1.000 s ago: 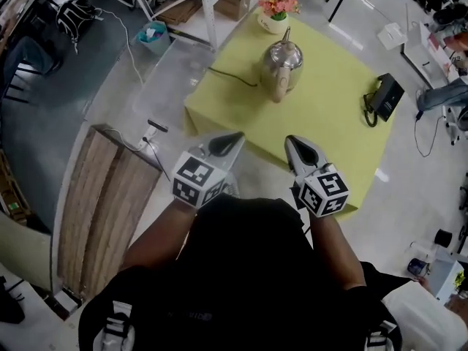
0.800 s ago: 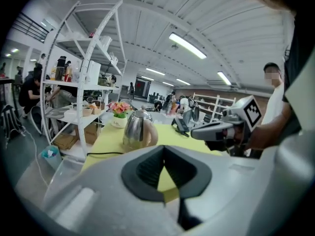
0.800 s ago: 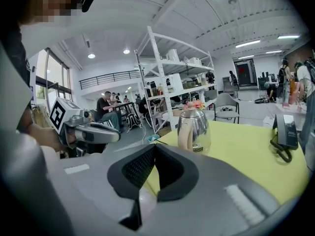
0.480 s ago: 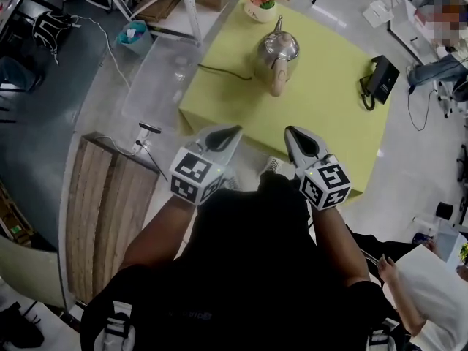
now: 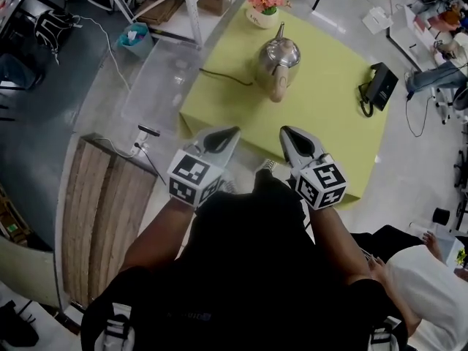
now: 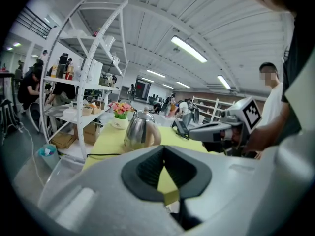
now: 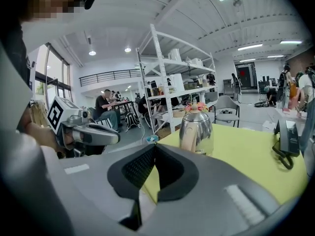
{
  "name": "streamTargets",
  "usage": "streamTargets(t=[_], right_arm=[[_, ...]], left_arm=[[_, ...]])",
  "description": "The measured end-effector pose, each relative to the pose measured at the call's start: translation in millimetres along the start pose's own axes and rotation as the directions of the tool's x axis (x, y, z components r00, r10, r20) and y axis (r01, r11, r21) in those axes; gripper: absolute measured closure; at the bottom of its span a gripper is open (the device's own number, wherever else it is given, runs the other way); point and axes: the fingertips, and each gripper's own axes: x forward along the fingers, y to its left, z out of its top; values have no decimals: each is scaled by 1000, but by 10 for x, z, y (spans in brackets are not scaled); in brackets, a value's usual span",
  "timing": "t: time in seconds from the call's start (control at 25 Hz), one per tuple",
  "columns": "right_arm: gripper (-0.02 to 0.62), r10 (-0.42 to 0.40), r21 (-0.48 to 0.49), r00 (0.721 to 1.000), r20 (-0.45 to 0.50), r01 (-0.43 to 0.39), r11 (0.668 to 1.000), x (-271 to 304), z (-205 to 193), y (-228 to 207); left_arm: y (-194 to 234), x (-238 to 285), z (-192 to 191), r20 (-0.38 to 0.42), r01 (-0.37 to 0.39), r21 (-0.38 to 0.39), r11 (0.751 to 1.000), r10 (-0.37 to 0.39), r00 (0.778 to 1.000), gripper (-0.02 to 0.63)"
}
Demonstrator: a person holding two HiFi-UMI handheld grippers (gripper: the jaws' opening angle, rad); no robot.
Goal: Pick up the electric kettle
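A: What's hidden from you?

B: My dark shirt covers the near corner of the surface. I can't make out the base of the kettle either.

A: Where does it stand?

B: Upright on the far part, well beyond both grippers, with its pale handle toward me. A black cord runs off its left side.

A: And your grippers?

B: My left hand-held gripper and right hand-held gripper hover at the near edge. Each has its ribbed black pads closed tip to tip, with nothing between.

A: The room?

B: The surface is a yellow-green square on a glossy grey floor. There are flowers at the far corner and a black phone on the right. White shelving stands far left, and a wooden panel near left. The kettle is rounded, shiny steel.
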Motion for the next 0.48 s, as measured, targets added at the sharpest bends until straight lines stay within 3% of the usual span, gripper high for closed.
streamTargets(t=[0.16,0.36,0.48], right_arm=[[586,-58,-1,998,9,58,998,93,6,-151],[448,-170,4,985,-19,170,985,450,-20,-530],[413,-222,-2,974,-35,222,975,717,-10,-752]], left_arm=[[79,19,-22,3,-19,-8,1000,19,1000,604],[124,25,-50,-6,-44,-19,999,44,999,604],[83,21,-4,3,-44,-11,999,44,999,604]])
